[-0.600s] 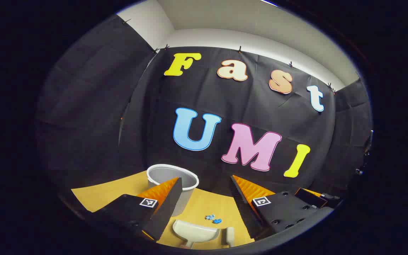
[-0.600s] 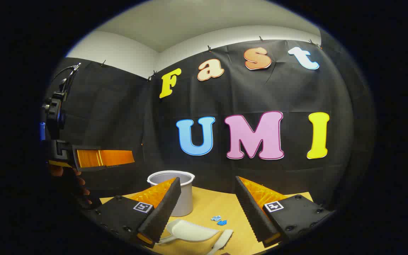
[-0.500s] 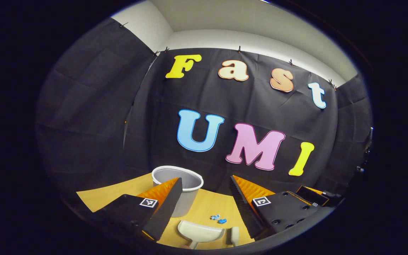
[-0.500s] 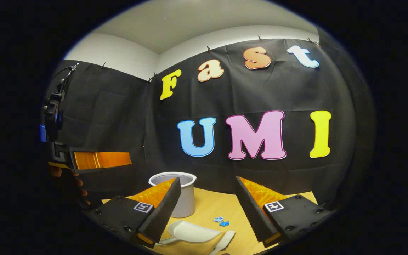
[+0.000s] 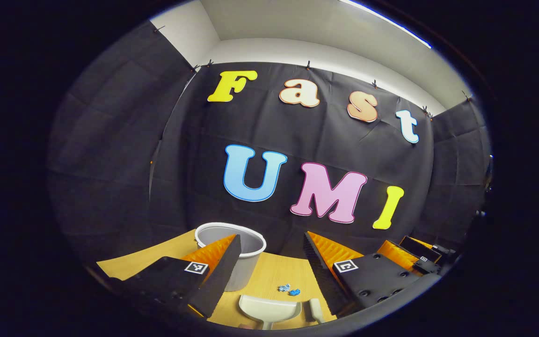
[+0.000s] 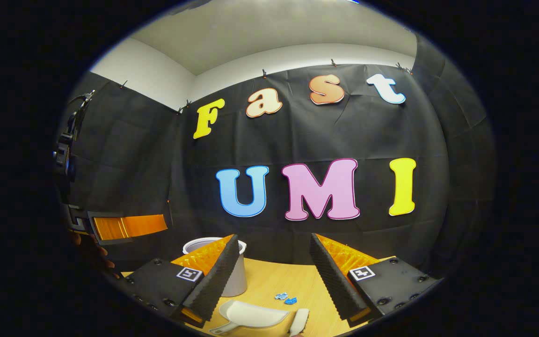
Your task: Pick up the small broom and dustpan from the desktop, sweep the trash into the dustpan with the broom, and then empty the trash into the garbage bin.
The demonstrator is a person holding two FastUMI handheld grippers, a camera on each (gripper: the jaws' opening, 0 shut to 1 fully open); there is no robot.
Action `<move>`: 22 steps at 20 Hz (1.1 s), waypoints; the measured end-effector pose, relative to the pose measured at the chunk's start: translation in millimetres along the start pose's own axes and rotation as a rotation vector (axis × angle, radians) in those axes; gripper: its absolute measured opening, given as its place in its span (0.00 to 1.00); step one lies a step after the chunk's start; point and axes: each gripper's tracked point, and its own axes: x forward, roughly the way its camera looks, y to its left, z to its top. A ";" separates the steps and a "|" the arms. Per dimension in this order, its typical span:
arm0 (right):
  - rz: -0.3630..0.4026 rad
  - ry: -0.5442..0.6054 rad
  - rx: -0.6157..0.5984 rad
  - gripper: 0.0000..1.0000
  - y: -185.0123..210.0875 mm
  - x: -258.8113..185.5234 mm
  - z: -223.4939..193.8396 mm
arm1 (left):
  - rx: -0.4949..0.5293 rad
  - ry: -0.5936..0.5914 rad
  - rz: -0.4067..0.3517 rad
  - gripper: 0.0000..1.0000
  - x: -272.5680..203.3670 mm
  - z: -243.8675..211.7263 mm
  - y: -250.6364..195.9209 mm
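Both the left tongs (image 5: 269, 267) and right tongs (image 6: 274, 271) gape wide and empty above the surface (image 6: 269, 283), where dustpan (image 6: 255, 314) and small broom (image 6: 299, 321) lie just below, likely light, rigid plastic best taken by their handles.

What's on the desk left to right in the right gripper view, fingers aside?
Bin → dustpan → blue trash → broom.
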 end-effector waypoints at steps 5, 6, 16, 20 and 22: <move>-0.020 0.035 -0.028 0.98 17.3 1.4 -10.4 | 0.029 0.000 -0.021 0.80 -2.4 2.3 16.1; -0.012 0.044 -0.029 0.98 21.9 3.9 -12.1 | 0.025 0.006 -0.024 0.80 -2.1 2.0 17.1; 0.119 0.121 -0.027 0.98 52.7 25.4 -27.8 | 0.097 -0.077 0.055 0.80 -28.2 32.3 19.5; 0.145 0.111 0.000 0.98 62.8 25.7 -24.5 | 0.122 -0.101 0.093 0.80 -42.6 36.6 24.0; 0.147 0.078 -0.002 0.98 64.0 22.8 -17.4 | 0.089 -0.096 0.096 0.80 -43.6 32.1 23.8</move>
